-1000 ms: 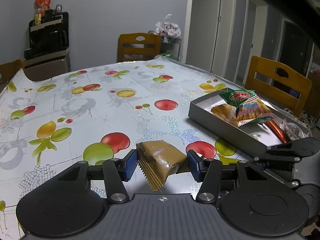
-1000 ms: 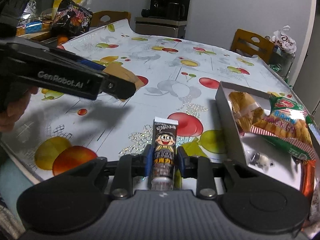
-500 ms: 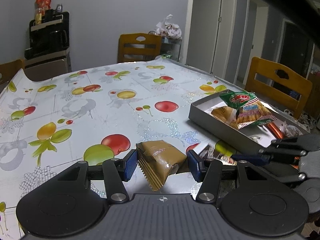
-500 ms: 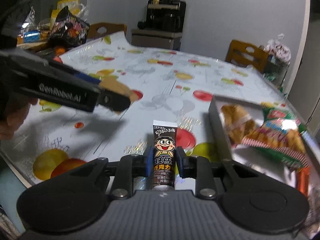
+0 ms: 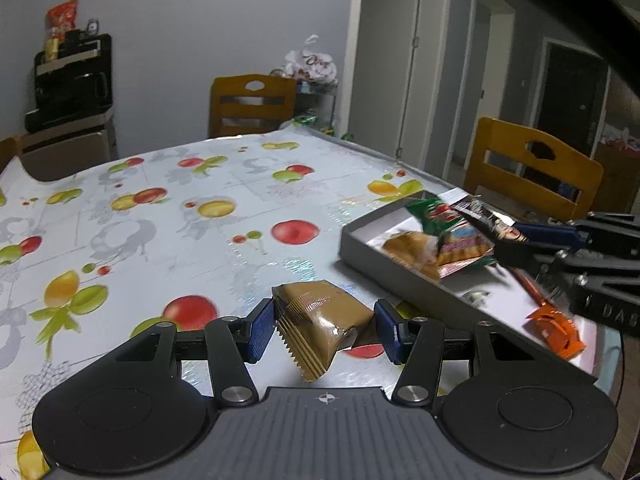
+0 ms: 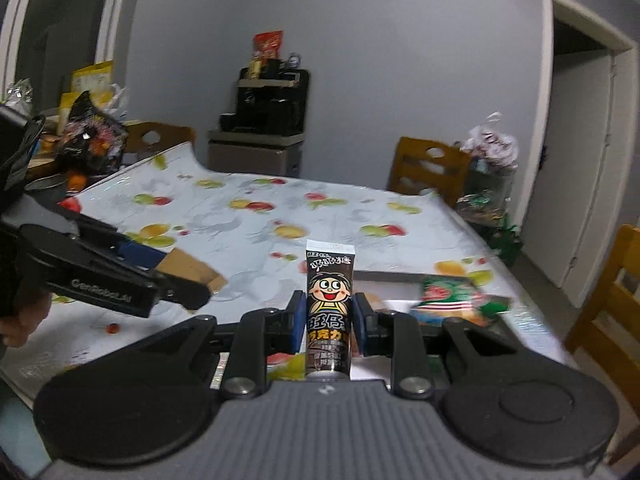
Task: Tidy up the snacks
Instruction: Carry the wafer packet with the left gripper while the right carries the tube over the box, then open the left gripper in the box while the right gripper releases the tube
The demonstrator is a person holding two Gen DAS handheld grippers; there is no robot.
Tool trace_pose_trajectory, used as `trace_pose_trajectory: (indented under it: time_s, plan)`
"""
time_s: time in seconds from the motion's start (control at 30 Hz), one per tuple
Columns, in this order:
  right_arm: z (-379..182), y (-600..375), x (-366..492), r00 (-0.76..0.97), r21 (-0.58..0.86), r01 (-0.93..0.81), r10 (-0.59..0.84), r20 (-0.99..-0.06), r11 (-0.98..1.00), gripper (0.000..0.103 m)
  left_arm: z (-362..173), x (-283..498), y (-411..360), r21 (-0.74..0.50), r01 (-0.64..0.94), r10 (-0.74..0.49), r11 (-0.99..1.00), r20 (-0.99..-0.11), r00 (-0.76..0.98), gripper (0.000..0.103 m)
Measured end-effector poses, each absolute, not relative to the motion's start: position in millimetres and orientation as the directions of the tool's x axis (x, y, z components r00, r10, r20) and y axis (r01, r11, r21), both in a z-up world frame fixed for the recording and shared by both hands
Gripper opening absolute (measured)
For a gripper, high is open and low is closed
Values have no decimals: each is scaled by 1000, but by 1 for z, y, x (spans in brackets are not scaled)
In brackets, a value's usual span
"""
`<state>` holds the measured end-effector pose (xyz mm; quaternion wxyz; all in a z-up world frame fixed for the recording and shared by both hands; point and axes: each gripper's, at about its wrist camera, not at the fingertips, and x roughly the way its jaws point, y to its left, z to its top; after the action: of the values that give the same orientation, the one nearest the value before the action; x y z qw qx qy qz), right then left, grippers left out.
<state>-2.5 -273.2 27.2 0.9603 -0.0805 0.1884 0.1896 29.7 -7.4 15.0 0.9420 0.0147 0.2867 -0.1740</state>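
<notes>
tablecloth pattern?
Glossy white plastic tablecloth printed with red, yellow and green fruit and grey motifs; clearest in the left wrist view.

Black left claw [image 5: 325, 330], blue pads, silver screws, white "GenRobot.AI" lettering

Fruit-print tablecloth [image 5: 168, 216] (brown wrapper [image 5: 320, 320])

Gray tray [image 5: 362, 249]: near right corner cut off by the right gripper [image 5: 516, 236] body in left wrist view. Orange wrapper [image 5: 554, 326] in tray motion-blurred, print unreadable. Green snack bag [image 6: 456, 300] in tray smeared in right wrist view; tray mostly hidden behind gripper there.
</notes>
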Motion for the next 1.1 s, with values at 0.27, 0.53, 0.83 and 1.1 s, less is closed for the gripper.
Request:
trace_pose_trajectory:
  time_s: [0.27,0.53,0.83,1.1]
  plan:
    - [32,-334,-5,890,-81,-266,212,-404,961,23,22,37,-54,-63,448,-410,892,-529,742,54]
    - [22,-380,-12,881,-52,-197,153,-447,979,23,19,38,-111,-46,577,-509,816,-531,677,54]
    - [5,-392,-9,833,11,-231,204,-515,973,23,-8,55,-156,-58,650,-545,758,-604,582,54]
    - [-6,-388,5,803,53,-239,228,-551,969,23,-27,61,-168,-58,671,-536,739,-655,533,55]
